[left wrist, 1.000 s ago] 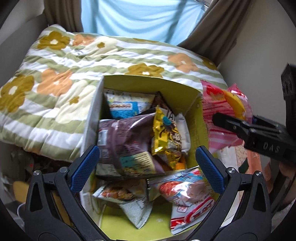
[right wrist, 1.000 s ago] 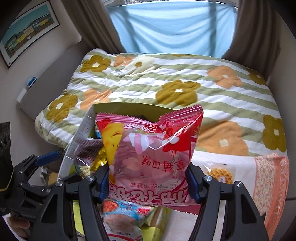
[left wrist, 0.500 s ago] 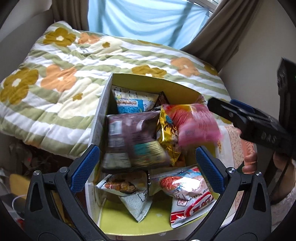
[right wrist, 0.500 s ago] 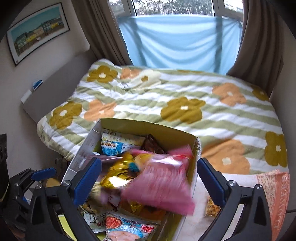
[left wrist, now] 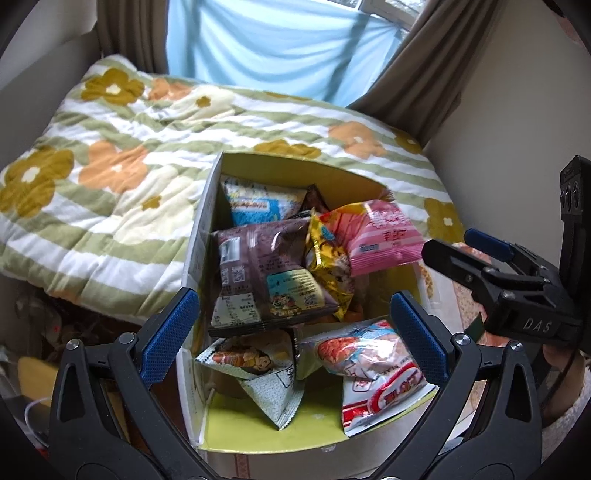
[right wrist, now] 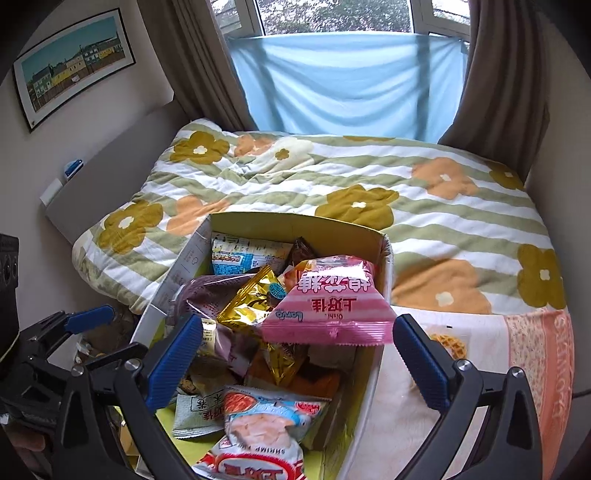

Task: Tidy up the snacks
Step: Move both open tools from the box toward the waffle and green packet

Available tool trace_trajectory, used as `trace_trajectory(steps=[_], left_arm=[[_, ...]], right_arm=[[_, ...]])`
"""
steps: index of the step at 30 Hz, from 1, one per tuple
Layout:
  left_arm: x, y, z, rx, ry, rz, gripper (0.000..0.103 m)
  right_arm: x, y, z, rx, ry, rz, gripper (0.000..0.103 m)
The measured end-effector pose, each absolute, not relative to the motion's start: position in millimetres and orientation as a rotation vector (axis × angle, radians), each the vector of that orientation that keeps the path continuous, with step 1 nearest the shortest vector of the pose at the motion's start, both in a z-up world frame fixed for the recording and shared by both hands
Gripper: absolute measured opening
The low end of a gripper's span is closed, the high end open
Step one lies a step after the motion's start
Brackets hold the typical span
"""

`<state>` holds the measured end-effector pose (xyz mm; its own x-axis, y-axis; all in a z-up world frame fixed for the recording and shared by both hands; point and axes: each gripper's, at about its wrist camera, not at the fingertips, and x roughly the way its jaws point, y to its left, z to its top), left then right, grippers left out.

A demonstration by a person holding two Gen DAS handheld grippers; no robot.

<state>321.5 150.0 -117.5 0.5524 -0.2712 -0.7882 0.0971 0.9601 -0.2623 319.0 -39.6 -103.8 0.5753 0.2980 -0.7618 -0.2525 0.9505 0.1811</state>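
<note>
The pink crinkly foil snack bag (right wrist: 327, 306) lies atop the heap in the yellow-lined cardboard box (right wrist: 384, 254), leaning on its right wall. Both grippers, right gripper (right wrist: 295, 354) & left gripper (left wrist: 293, 330), gape wide w/ nothing held. Next I'd go for the waffle-print packet (right wrist: 448, 345) on the bed beside the box; pinch a sealed edge, not the puffy middle.

Home bedroom. Bed (right wrist: 424, 221) ahead of the right hand-held gripper (right wrist: 297, 362), covered by a green-striped quilt (right wrist: 295, 177) with mustard and orange flowers. Beyond the bed, a window (right wrist: 332, 14) hung with brown curtains (right wrist: 502, 74) and a pale blue sheet (right wrist: 347, 81) across its lower part. Framed picture of coloured houses (right wrist: 74, 62) on the wall up and to the left. Open cardboard box of snack packets (right wrist: 384, 258) sat at the bed's near edge, just ahead of the fingers.
</note>
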Motion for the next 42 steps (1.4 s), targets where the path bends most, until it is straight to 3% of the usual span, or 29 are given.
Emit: trace_trajectory(steps=[10,17,30,42], left_arm=[[320.3,114.3,-100.2,-0.17,0.918,-0.308,0.103],[327.4,44.0,-98.9,-0.135,0.916,-0.387,0.103],[334.2,-105.3,-115.5,-0.095,0.957,-0.432,0.103],[367.3,-193.3,-178.3,-0.035,1.094,-0.291,0.103]], right_arm=[[285.0,-87.4,-79.1,0.09,0.836,0.162,0.102],[258.5,-168.7,-74.3,0.123,0.827,-0.001,0.102],[225.0,-305.0,-135.9,0.193,0.989,-0.123,0.102],[221.3,-355.7,-217.5,0.251,1.178,-0.073,0.102]])
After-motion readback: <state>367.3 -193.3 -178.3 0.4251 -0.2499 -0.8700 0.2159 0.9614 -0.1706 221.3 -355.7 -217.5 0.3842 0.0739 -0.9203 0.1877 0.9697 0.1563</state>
